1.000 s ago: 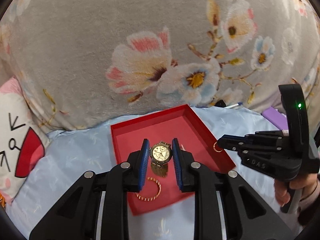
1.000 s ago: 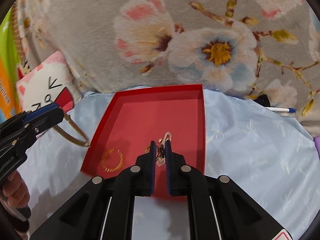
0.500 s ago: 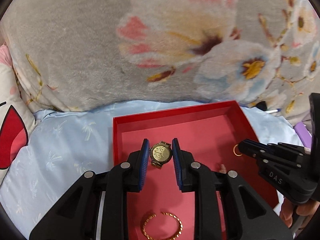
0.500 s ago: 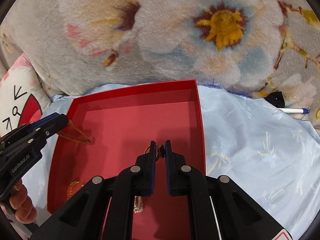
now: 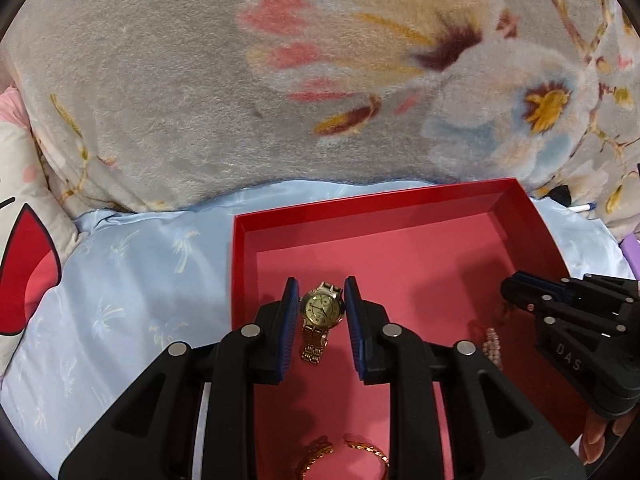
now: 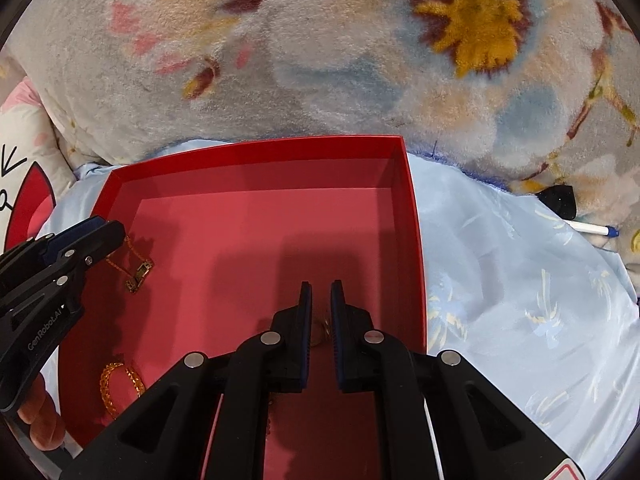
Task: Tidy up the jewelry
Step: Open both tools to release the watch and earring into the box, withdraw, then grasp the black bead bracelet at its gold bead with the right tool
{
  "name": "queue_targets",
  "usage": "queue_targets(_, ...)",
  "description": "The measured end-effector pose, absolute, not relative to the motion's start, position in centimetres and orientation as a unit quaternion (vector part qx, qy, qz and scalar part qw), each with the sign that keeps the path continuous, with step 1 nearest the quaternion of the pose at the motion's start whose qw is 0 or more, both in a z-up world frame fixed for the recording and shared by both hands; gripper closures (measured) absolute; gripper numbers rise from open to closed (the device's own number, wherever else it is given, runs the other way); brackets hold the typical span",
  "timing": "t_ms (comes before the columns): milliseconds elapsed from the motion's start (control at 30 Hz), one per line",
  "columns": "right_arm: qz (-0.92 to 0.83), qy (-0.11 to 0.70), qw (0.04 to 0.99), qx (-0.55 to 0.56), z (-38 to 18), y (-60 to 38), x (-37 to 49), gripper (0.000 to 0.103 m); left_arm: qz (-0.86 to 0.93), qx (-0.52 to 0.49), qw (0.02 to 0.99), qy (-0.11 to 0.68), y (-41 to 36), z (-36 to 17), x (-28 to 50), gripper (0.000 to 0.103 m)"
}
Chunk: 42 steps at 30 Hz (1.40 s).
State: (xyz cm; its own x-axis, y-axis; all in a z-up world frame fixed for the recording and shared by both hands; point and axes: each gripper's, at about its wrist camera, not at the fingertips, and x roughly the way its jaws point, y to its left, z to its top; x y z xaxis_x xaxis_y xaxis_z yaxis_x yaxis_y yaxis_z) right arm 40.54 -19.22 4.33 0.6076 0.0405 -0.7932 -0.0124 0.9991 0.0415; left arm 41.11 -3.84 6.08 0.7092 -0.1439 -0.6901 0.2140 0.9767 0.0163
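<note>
My tray (image 5: 520, 216) sits on the sheet (image 5: 132, 280), the blanket (image 5: 200, 80) behind it. In it, my watch (image 5: 320, 312) lies left, beads (image 5: 493, 346) right, bangle (image 5: 344, 456) nearest.

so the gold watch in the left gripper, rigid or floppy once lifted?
The gold watch is likely part rigid: the round case sits between the left gripper pads. Its link band droops below, so probably floppy and swingy. Polished metal, possibly slippery.
</note>
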Motion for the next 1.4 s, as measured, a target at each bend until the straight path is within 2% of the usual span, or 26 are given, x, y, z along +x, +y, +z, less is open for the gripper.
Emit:
queue_targets(100,0.015,0.427,0.904,0.026,5.1,-19.7,39.9,0.091,-0.087,0.046,0.930,0.354,-3.4,6.8,40.6,0.078)
queue_targets(167,0.017,0.414,0.910,0.032,5.9,-20.1,39.0,0.090,-0.089,0.036,0.932,0.349,-3.0,7.7,40.1,0.066)
queue_targets(267,0.027,0.395,0.917,0.043,7.2,-20.7,36.8,0.089,-0.089,0.029,0.938,0.334,-2.3,9.3,38.8,0.062)
queue_targets(300,0.030,0.389,0.920,0.043,7.7,-20.9,35.7,0.087,-0.088,0.027,0.940,0.329,-2.0,9.7,38.2,0.060)
queue_targets(367,0.036,0.379,0.924,0.041,8.3,-21.2,33.7,0.079,-0.090,0.023,0.943,0.319,-1.3,10.7,36.4,0.049)
queue_targets(467,0.037,0.357,0.933,0.032,9.1,-22.0,29.2,0.070,-0.099,0.020,0.948,0.302,0.0,11.5,32.6,0.041)
queue_targets(667,0.047,0.351,0.934,0.038,8.3,-23.1,20.1,0.066,-0.087,0.030,0.946,0.312,2.5,9.3,24.5,0.040)
queue_targets(967,0.077,0.375,0.924,0.026,3.1,-22.0,7.6,0.063,-0.091,0.045,0.933,0.344,3.3,3.3,15.6,0.040)
queue_targets(1167,0.088,0.400,0.912,0.017,-0.2,-20.1,3.2,0.063,-0.111,0.032,0.926,0.360,2.9,1.2,11.4,0.040)
queue_targets(1400,0.112,0.398,0.910,0.032,-0.6,-19.2,1.7,0.062,-0.117,0.019,0.921,0.372,3.1,0.4,10.0,0.040)
